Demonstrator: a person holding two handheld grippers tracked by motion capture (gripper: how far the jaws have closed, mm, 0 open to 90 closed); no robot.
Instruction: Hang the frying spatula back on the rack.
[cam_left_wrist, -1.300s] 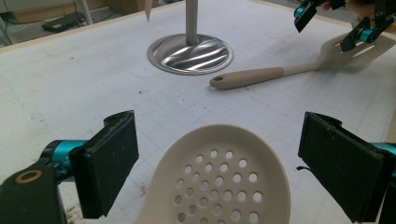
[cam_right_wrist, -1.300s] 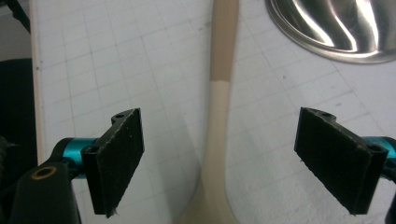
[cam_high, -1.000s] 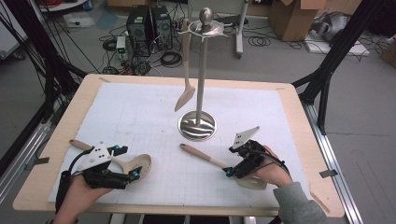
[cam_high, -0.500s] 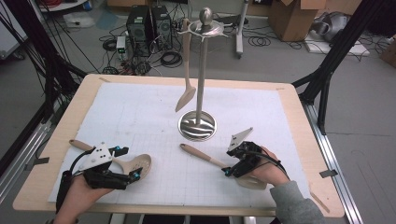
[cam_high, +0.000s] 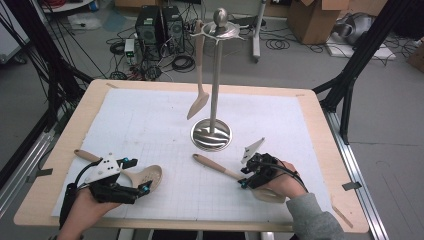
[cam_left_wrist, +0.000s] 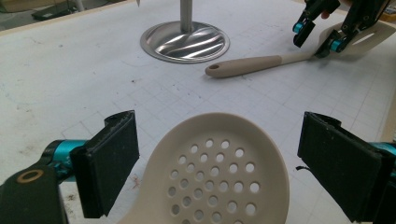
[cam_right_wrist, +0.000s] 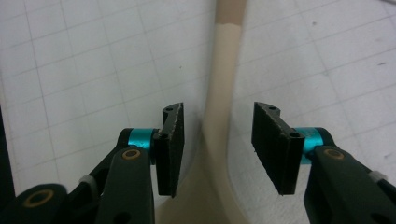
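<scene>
A beige perforated spoon (cam_high: 151, 175) lies on the white grid mat at the front left, handle pointing back-left. My left gripper (cam_high: 139, 175) stands wide open, one jaw on each side of the spoon's bowl (cam_left_wrist: 215, 172) without touching it. At the front right lies a beige slotted turner (cam_high: 216, 167), handle toward the stand. My right gripper (cam_high: 244, 178) is open and low over it, straddling the narrow neck (cam_right_wrist: 229, 56) with a gap on both sides. The left gripper view shows the right gripper (cam_left_wrist: 317, 35) beside the turner's head (cam_left_wrist: 364, 37).
A metal utensil stand (cam_high: 211, 135) rises in the middle of the table (cam_high: 320, 130), with a beige spatula (cam_high: 198, 95) hanging from its top hooks. Computers, cables and boxes sit on the floor beyond the far edge. Black frame legs flank the table.
My right gripper has crept slightly left along the turner toward its neck. The left gripper and the perforated spoon have stayed put.
</scene>
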